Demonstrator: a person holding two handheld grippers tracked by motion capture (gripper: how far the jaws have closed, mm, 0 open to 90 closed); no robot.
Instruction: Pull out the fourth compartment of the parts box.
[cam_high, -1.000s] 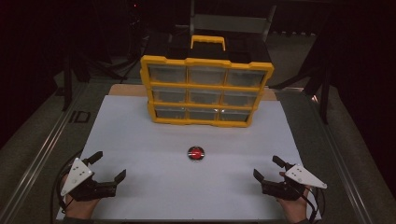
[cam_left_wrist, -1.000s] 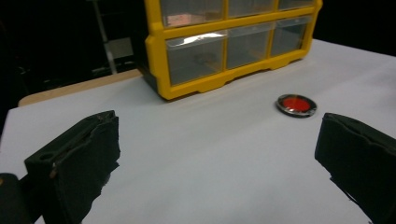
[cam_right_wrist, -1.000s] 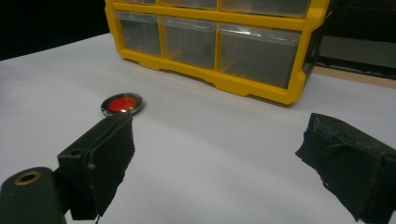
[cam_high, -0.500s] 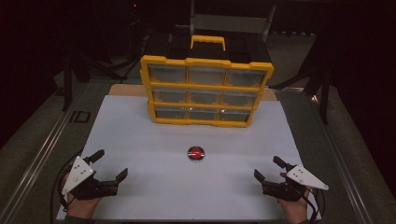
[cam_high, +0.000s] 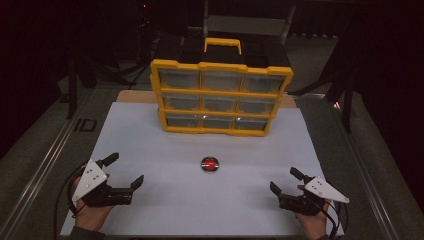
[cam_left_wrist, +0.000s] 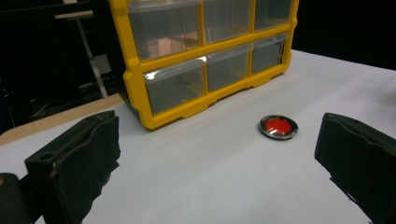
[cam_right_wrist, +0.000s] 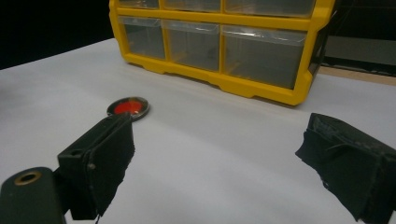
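Note:
A small round red disc with a metal rim (cam_high: 209, 164) lies on the white table top, in front of a yellow drawer cabinet (cam_high: 220, 95) with clear drawers. My left gripper (cam_high: 125, 170) rests near the front left corner, open and empty. My right gripper (cam_high: 286, 181) rests near the front right, open and empty too. In the left gripper view the disc (cam_left_wrist: 278, 126) sits ahead, between the jaws and to the right, with the cabinet (cam_left_wrist: 205, 51) behind it. Seen from the right gripper view, the disc (cam_right_wrist: 128, 107) lies just beyond the left jaw, the cabinet (cam_right_wrist: 219, 42) farther back.
The white sheet (cam_high: 150, 145) covers a wooden board whose bare strip shows behind the cabinet's left side. A black case with a yellow handle (cam_high: 222, 45) stands behind the cabinet. Dark surroundings and metal rails flank the table.
Both hands have drifted slightly; the left gripper sits a touch lower. The disc and cabinet have not moved.

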